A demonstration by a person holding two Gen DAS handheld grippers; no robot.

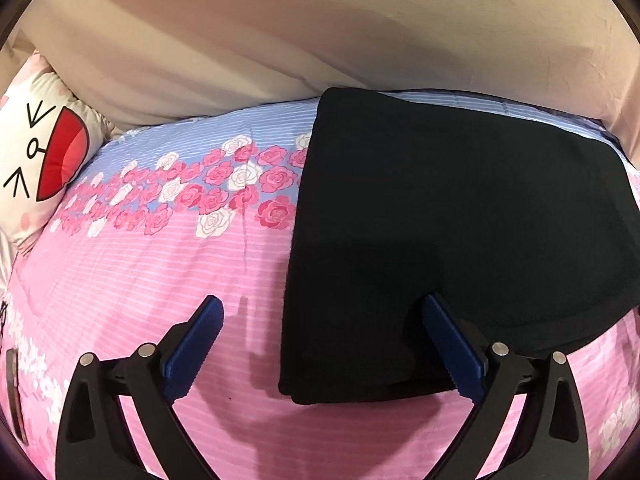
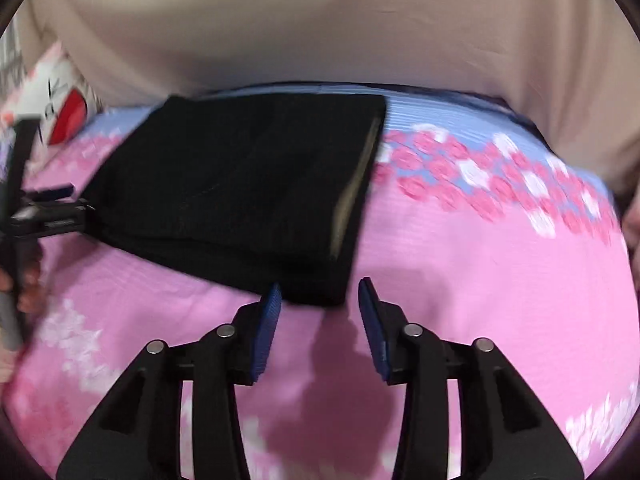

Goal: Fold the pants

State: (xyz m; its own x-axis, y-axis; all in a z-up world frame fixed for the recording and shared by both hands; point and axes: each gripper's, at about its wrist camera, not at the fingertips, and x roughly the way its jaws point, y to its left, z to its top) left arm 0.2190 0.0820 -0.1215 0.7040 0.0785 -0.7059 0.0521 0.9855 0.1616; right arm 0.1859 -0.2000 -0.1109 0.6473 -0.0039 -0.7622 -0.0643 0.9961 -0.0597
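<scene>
Black pants (image 1: 460, 220) lie folded into a thick rectangle on the pink and blue floral bedsheet (image 1: 140, 280). My left gripper (image 1: 324, 308) is open wide and empty, straddling the pants' near left corner just above it. In the right wrist view the folded pants (image 2: 240, 192) lie ahead and to the left. My right gripper (image 2: 319, 290) is open and empty, just short of the pants' near right corner. The left gripper also shows in the right wrist view (image 2: 52, 204) at the pants' left edge, held by a hand.
A white cartoon-face pillow (image 1: 44, 160) sits at the bed's far left corner. A beige curtain or wall (image 1: 280, 32) rises behind the bed. A dark object (image 1: 12, 392) lies at the left edge of the sheet.
</scene>
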